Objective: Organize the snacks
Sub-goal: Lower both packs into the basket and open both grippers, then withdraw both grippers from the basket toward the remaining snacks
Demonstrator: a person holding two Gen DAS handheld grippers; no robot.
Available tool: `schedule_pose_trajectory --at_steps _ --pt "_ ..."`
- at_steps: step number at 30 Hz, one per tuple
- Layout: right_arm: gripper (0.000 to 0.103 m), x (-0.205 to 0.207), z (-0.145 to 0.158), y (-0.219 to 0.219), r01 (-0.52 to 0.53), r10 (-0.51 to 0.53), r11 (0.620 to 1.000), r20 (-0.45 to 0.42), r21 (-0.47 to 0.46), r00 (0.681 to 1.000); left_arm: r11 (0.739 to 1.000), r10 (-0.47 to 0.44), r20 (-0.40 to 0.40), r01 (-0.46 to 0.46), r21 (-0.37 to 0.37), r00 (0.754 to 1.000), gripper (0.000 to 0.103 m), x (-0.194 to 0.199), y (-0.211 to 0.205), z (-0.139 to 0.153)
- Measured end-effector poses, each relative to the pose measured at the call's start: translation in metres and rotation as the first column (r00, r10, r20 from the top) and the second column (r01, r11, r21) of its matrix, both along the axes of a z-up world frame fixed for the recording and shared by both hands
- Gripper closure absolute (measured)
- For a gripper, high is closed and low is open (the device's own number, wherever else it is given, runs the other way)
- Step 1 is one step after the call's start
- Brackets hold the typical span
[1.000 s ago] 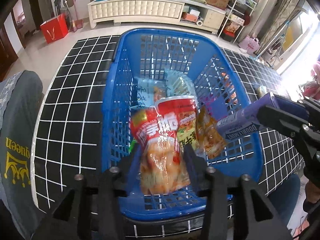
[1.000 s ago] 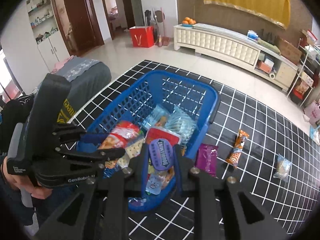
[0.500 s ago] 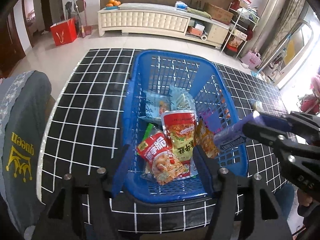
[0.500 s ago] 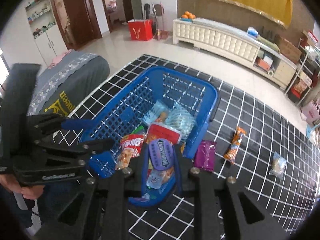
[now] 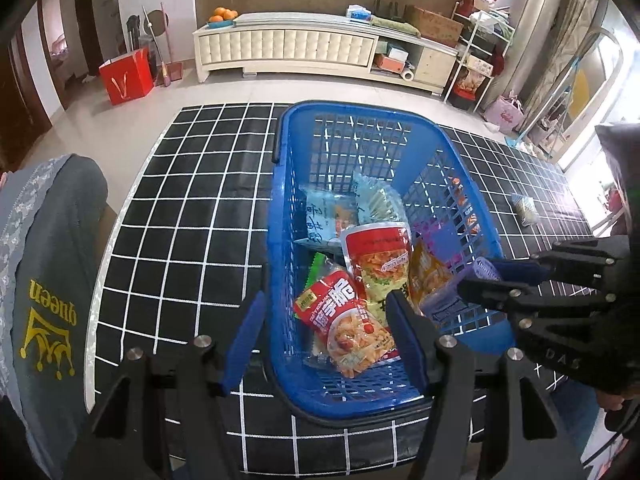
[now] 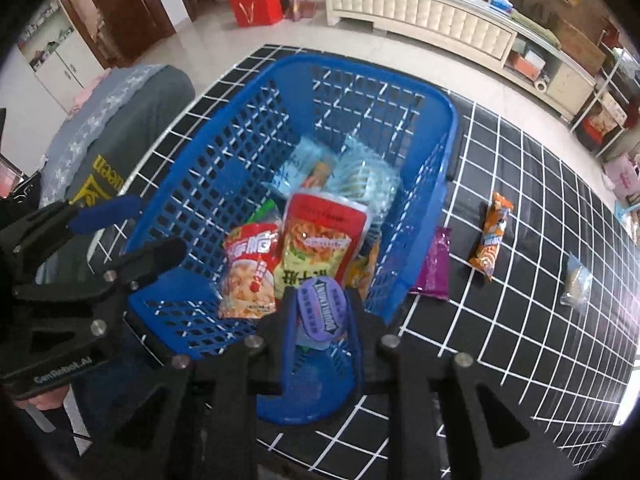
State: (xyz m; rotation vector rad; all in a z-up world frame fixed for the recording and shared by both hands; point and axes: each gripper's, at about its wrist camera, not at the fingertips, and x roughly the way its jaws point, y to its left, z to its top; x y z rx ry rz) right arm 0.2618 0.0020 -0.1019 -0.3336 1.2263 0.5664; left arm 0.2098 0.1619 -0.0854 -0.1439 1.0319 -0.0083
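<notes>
A blue plastic basket (image 5: 280, 208) (image 6: 448, 148) stands on the black grid mat and holds several snack bags. A red snack bag (image 5: 344, 320) (image 6: 250, 272) lies at its near end beside a red-and-yellow pouch (image 5: 378, 256) (image 6: 320, 240). My left gripper (image 5: 324, 332) (image 6: 128, 232) is open and empty above the basket's near rim. My right gripper (image 6: 322, 316) (image 5: 476, 284) is shut on a purple Doublemint gum pack (image 6: 324, 308) (image 5: 452, 296), held over the basket's near right corner.
On the mat right of the basket lie a purple packet (image 6: 434, 264), an orange snack bar (image 6: 490, 236) and a small clear bag (image 6: 576, 284). A grey cushion (image 5: 44, 280) marked "queen" sits at the left. A white cabinet (image 5: 320, 48) and a red bag (image 5: 126, 76) stand beyond.
My left gripper opened and let the red snack bag drop into the basket, then drew back. My right gripper moved lower over the basket with the gum pack.
</notes>
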Motion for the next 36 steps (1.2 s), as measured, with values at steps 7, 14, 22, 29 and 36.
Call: schedule_pose_trajectory --at_steps 7,14,22,29,36 --pt "0.075 -0.009 0.0 0.006 -0.013 0.015 0.999 0.039 -0.047 0.999 1.0 0.004 -0.003 -0.004 0.004 1.0 0.04 -0.003 -0.001 0.0" --pt "0.029 -0.018 0.024 -0.003 -0.014 0.011 0.999 0.09 0.03 0.996 1.0 -0.003 0.006 0.003 0.012 1.0 0.038 -0.009 -0.01 0.01" --pt "0.025 -0.025 0.043 -0.037 0.016 -0.025 0.998 0.133 0.065 0.991 0.998 -0.045 0.029 0.044 0.04 0.999 0.035 -0.013 -0.037 0.028" --pt "0.025 -0.025 0.054 -0.085 0.082 -0.096 0.992 0.146 0.1 0.985 0.993 -0.1 0.035 0.097 0.069 0.994 0.033 -0.01 -0.077 0.039" --pt "0.025 -0.021 0.06 -0.136 0.169 -0.187 0.978 0.148 0.126 0.971 0.984 -0.16 0.041 0.156 0.084 0.986 0.028 -0.002 -0.131 0.044"
